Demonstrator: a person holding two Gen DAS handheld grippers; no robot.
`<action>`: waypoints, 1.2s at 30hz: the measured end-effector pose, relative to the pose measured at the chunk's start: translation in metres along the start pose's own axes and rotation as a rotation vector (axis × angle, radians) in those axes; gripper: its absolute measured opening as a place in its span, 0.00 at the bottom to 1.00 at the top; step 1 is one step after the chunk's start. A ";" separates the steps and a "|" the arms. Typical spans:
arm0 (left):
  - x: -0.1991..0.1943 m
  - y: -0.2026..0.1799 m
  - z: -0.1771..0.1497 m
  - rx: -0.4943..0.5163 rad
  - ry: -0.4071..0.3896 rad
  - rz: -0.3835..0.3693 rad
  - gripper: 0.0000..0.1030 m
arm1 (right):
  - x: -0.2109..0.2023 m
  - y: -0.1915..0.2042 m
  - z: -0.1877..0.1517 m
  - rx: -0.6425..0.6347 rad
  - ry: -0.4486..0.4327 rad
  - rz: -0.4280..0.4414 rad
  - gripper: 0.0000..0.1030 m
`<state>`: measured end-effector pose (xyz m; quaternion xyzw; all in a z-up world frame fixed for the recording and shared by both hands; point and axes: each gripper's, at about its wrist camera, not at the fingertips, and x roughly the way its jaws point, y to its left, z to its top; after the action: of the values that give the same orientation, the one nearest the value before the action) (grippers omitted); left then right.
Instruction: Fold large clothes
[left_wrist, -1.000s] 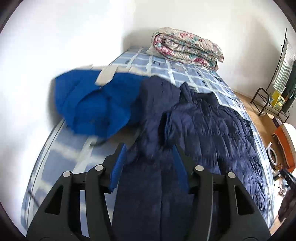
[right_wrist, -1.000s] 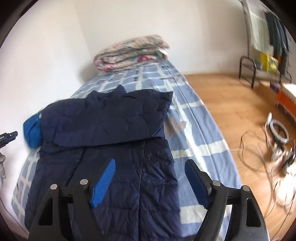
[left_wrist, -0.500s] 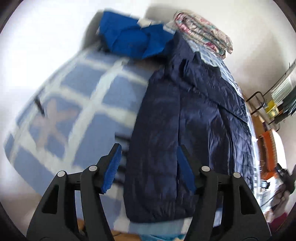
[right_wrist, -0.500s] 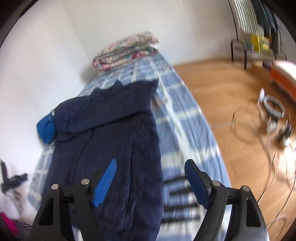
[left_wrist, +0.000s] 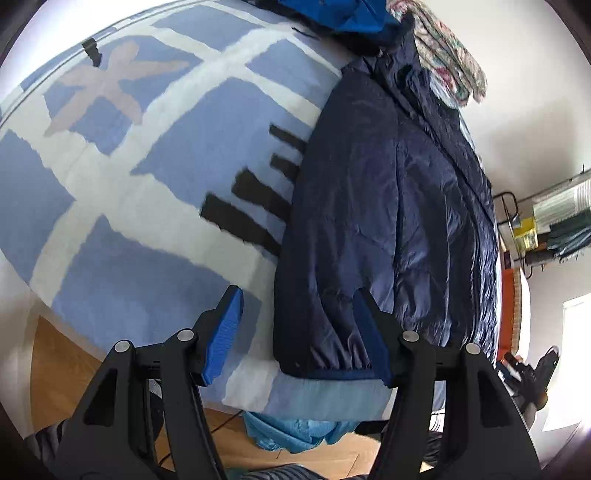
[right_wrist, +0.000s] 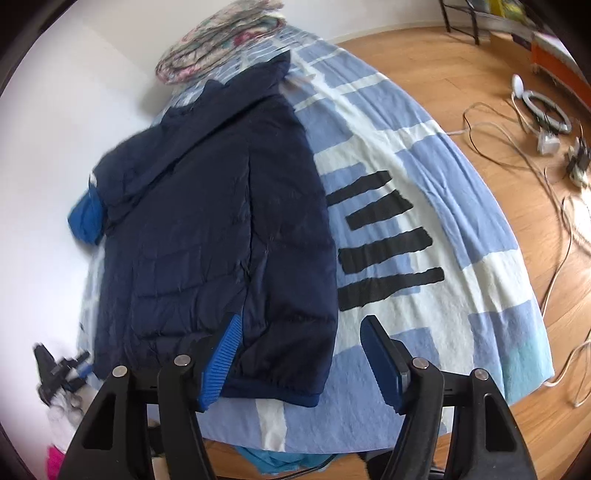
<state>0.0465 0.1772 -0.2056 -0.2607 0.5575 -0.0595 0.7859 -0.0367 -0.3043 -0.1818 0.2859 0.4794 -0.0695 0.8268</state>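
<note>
A dark navy puffer jacket (left_wrist: 388, 206) lies flat along the bed, sleeves folded in, hem toward me; it also shows in the right wrist view (right_wrist: 218, 221). My left gripper (left_wrist: 295, 332) is open and empty, hovering at the jacket's hem corner, its left finger over bare bedsheet. My right gripper (right_wrist: 301, 360) is open and empty, just above the other hem corner (right_wrist: 295, 387). A bright blue garment (left_wrist: 332, 14) lies beyond the jacket's collar, and peeks out in the right wrist view (right_wrist: 86, 218).
The bed has a blue and white patterned sheet (right_wrist: 424, 184) with black bars. A folded floral quilt (right_wrist: 218, 33) sits at the far end. White wall runs along one side. Cables and a ring light (right_wrist: 543, 114) lie on the wooden floor. A rack (left_wrist: 546, 221) stands by the far wall.
Both grippers have drawn back along the bed from the jacket's middle to its hem at the near edge. Both stay open.
</note>
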 end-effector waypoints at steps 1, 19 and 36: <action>-0.001 -0.002 -0.003 0.018 -0.016 0.012 0.61 | 0.001 0.002 -0.002 -0.009 0.002 -0.008 0.69; 0.006 -0.013 -0.009 0.011 0.028 -0.021 0.06 | 0.026 0.010 -0.023 -0.012 0.107 0.061 0.16; -0.061 -0.048 -0.026 0.057 -0.066 -0.152 0.03 | -0.071 0.003 -0.017 0.049 -0.136 0.177 0.01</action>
<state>0.0100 0.1507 -0.1380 -0.2815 0.5081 -0.1264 0.8041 -0.0856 -0.3039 -0.1278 0.3418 0.3932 -0.0272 0.8531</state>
